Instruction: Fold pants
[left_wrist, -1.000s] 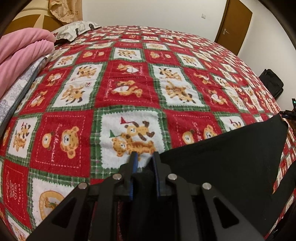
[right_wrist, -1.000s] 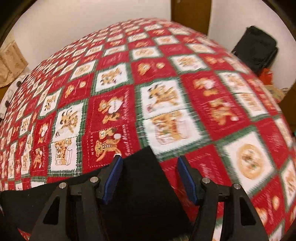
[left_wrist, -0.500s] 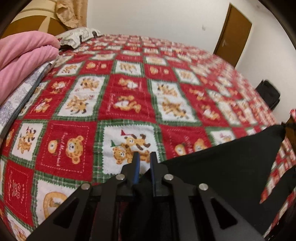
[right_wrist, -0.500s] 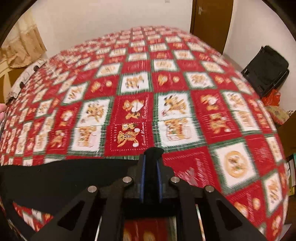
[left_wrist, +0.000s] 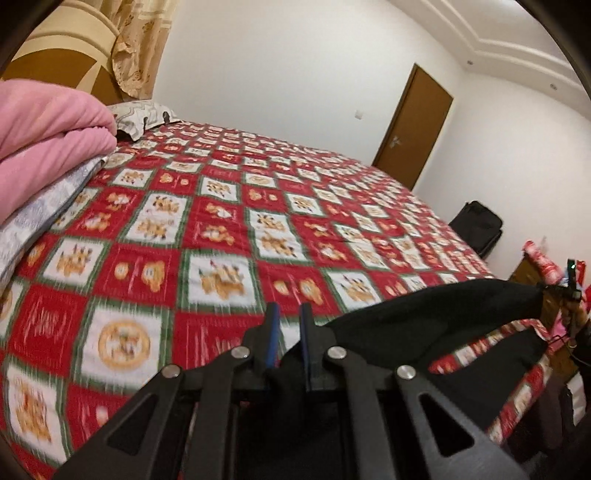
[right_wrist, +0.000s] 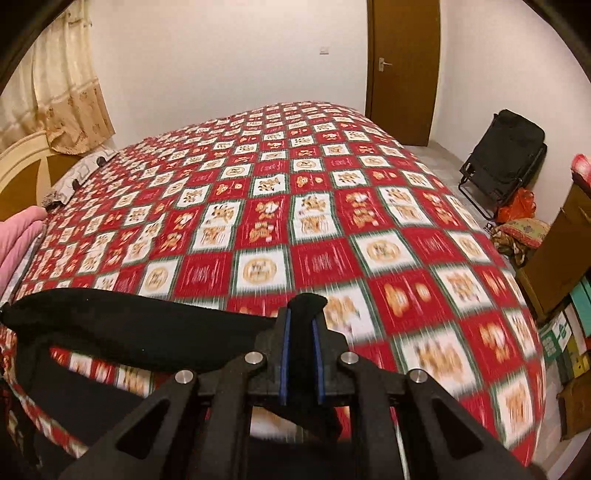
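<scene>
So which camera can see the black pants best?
The right wrist view: the black pants stretch in a long band, with a corner pinched in the right hand-held gripper. The left wrist view shows the same band from the other end, partly behind the left hand-held gripper.

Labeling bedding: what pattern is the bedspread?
Red and white checked squares with green borders and cartoon bear prints; the bedspread shows best in the right wrist view.
</scene>
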